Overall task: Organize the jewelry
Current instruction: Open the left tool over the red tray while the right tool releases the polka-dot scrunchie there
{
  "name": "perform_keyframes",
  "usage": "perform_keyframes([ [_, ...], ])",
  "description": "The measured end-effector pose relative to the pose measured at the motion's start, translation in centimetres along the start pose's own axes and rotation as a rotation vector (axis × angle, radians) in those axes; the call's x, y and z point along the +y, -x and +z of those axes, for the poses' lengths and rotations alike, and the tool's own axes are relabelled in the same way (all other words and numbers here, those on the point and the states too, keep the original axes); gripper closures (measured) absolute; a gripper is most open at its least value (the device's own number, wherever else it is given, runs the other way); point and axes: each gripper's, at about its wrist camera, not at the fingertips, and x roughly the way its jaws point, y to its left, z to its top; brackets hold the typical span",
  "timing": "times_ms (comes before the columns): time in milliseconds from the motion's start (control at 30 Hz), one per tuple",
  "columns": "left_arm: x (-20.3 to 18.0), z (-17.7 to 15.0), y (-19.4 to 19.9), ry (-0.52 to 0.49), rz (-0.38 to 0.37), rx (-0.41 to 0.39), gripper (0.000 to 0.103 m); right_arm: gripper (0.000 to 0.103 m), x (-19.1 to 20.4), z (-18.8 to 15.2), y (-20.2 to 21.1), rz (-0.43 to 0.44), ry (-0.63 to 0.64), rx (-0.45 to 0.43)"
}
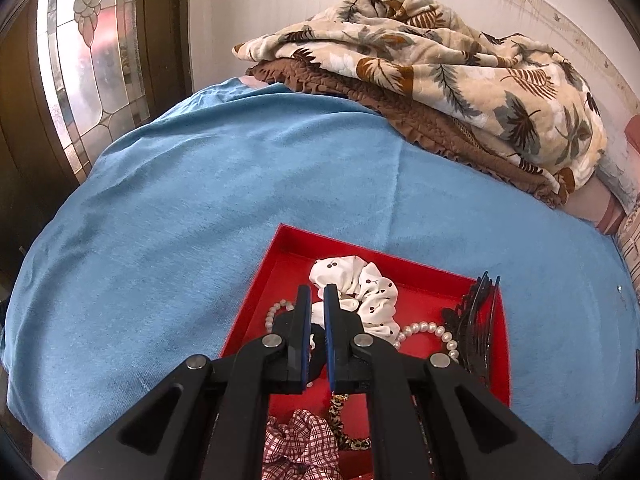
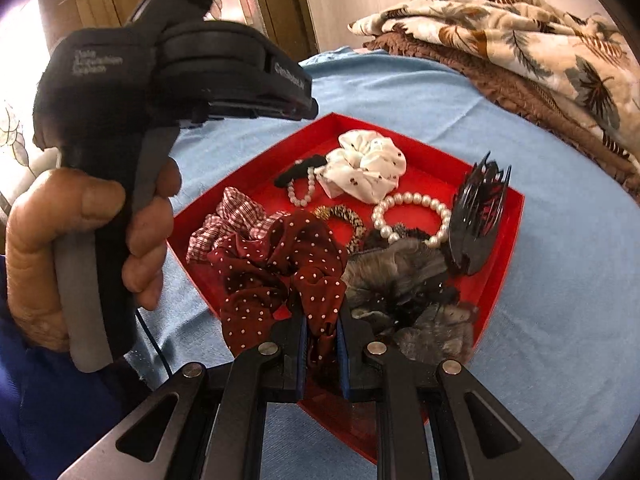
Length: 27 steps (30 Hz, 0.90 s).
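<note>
A red tray (image 1: pixel 280 276) (image 2: pixel 432 160) lies on the blue cloth (image 1: pixel 240 180). It holds a white scrunchie (image 1: pixel 372 292) (image 2: pixel 364 168), a pearl bracelet (image 1: pixel 424 328) (image 2: pixel 412 200), a black claw clip (image 1: pixel 476 320) (image 2: pixel 480 212), a plaid scrunchie (image 1: pixel 304 440) (image 2: pixel 228 220), a leopard hair tie (image 2: pixel 348 216) and grey fluffy scrunchies (image 2: pixel 392 268). My right gripper (image 2: pixel 320 312) is shut on a dark red polka-dot scrunchie (image 2: pixel 280 264), which droops over the tray's near side. My left gripper (image 1: pixel 317 296) hangs shut and empty above the tray.
A folded leaf-print blanket (image 1: pixel 440 72) on a brown ruffled one lies at the back right of the bed. A stained-glass door (image 1: pixel 88 60) stands to the left. A hand (image 2: pixel 80 240) grips the left tool's handle just left of the tray.
</note>
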Motion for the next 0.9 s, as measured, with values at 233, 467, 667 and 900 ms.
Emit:
perform_keyframes([
  [233, -0.01, -0.18, -0.36, 0.002, 0.008, 0.013, 0.084, 0.084, 0.36, -0.41, -0.68, -0.013, 0.018, 0.012],
  [467, 0.19, -0.41, 0.12, 0.006, 0.008, -0.007, 0.070, 0.082, 0.57, -0.47, -0.60, -0.025, 0.028, 0.011],
  [667, 0.14, -0.56, 0.11, 0.003, 0.007, -0.001, 0.070, 0.082, 0.67, -0.51, -0.55, -0.028, 0.021, 0.019],
  [900, 0.01, -0.85, -0.22, -0.003, 0.015, 0.017, 0.063, 0.076, 0.91, -0.50, -0.14, -0.032, 0.024, 0.010],
])
